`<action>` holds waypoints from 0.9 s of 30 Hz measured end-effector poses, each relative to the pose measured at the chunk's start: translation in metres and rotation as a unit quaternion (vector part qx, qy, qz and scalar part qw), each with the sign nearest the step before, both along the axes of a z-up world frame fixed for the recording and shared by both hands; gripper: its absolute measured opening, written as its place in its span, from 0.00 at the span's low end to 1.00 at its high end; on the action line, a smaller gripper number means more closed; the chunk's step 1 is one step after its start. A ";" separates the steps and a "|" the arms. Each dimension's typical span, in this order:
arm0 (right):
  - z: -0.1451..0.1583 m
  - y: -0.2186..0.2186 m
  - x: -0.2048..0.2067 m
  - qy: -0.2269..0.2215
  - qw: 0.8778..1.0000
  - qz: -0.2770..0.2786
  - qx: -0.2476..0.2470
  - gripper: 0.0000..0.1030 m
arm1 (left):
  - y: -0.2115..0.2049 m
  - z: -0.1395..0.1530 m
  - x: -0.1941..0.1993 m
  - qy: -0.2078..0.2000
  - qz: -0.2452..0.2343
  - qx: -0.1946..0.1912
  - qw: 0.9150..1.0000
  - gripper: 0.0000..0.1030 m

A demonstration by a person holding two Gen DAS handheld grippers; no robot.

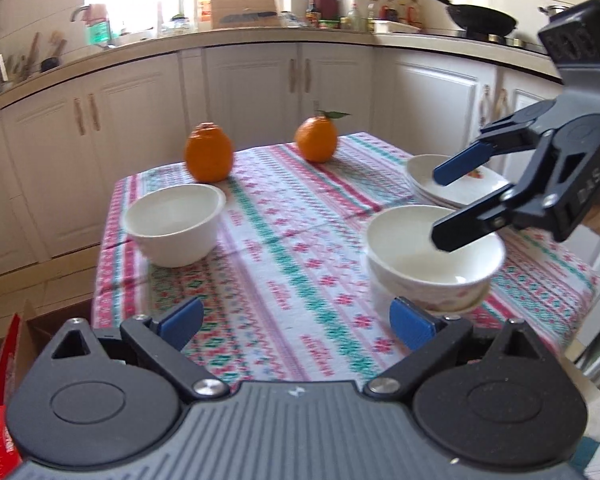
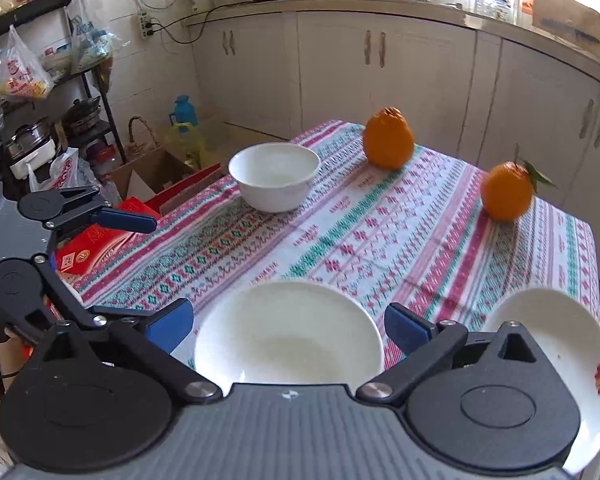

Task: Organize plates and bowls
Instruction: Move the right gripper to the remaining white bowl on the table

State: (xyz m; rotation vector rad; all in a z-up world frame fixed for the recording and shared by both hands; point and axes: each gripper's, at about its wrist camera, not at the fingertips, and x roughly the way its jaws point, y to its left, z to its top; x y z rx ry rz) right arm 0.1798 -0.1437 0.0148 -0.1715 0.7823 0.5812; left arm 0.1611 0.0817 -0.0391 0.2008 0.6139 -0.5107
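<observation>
A: What sat nearest?

B: The left claw [image 1: 296,326], fingers spread wide with nothing between them, hung over the near edge of the tablecloth [image 1: 284,216]. Just ahead to its right stood a stack of bowls [image 1: 432,260], the top one holding nothing. The right claw [image 1: 440,206] hovered above that stack's rim, fingers apart, also gripping nothing.

A: And from the right claw's camera?

B: The top bowl [image 2: 288,336] lay right between its spread fingers [image 2: 410,330], untouched as far as I could tell. The plates [image 2: 572,340] sat just to the right, close to the table's edge, the top one bearing only a small printed flower.

A: Further out?

B: A single white bowl [image 1: 176,222], nothing in it, stood near the left edge, well apart from the stack. The middle of the cloth between them lay bare. Two oranges [image 1: 209,152] [image 1: 315,138] stood near the far edge, one with a leaf. Beyond were cabinets [image 1: 260,80].
</observation>
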 end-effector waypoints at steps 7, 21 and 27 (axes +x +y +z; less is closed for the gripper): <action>0.018 0.032 0.034 -0.003 0.999 0.038 -0.019 1.00 | 0.027 -0.003 0.030 -0.002 0.056 0.007 0.998 0.97; 0.028 0.086 0.120 0.028 0.995 0.092 -0.040 1.00 | 0.031 -0.009 0.089 -0.030 0.094 0.006 0.995 0.97; 0.018 0.096 0.152 0.048 0.993 0.102 -0.042 0.99 | 0.028 -0.016 0.105 -0.026 0.092 -0.003 0.995 0.96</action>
